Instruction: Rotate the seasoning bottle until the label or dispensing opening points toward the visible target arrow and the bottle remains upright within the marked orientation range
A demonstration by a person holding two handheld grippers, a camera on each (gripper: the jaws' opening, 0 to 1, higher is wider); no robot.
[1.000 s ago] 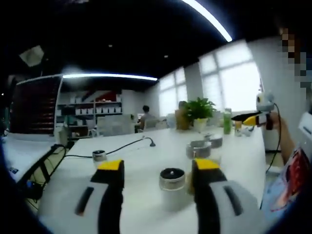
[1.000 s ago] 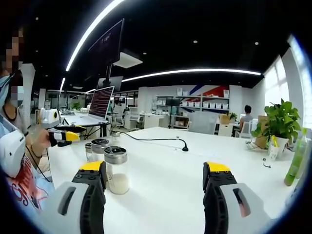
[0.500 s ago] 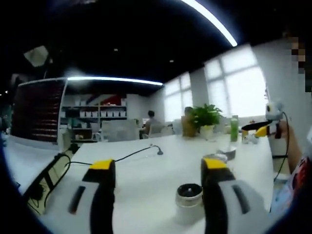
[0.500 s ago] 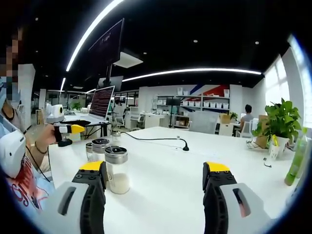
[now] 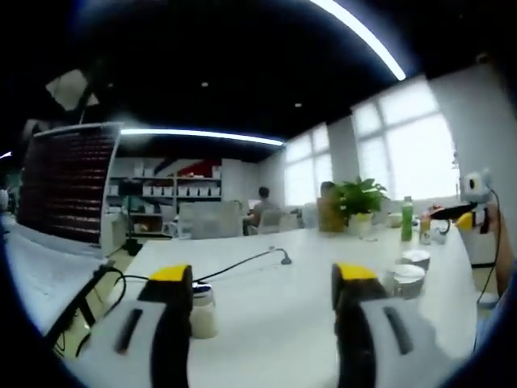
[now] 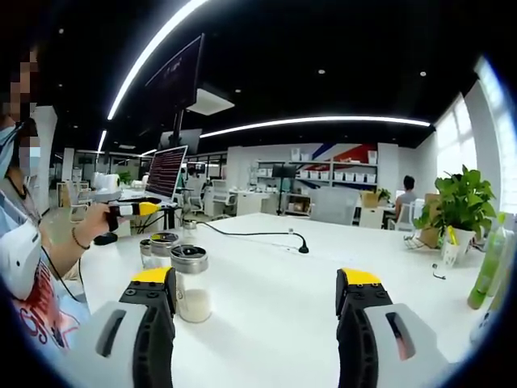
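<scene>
In the right gripper view, a glass seasoning bottle (image 6: pixel 191 284) with a silver lid and white powder stands upright on the white table (image 6: pixel 275 323), just right of my right gripper's left jaw. My right gripper (image 6: pixel 256 279) is open with nothing between its jaws. Two more lidded bottles (image 6: pixel 164 244) stand behind it. A hand holds the left gripper (image 6: pixel 148 208) above the table's far left edge. In the left gripper view, my left gripper (image 5: pixel 260 279) is open and holds nothing. A small bottle (image 5: pixel 202 310) stands beside its left jaw, two others (image 5: pixel 406 279) to the right.
A black cable with a small microphone (image 6: pixel 300 246) runs across the table's middle. A potted plant (image 6: pixel 464 202) and a green bottle (image 6: pixel 485 275) stand at the right end. A laptop (image 6: pixel 167 171) sits at the back left. The right gripper (image 5: pixel 462 217) shows at the far right.
The left gripper's camera has swung left: the bottle once between its jaws has slid off right, and another bottle now stands by the left jaw. The right gripper has stayed still.
</scene>
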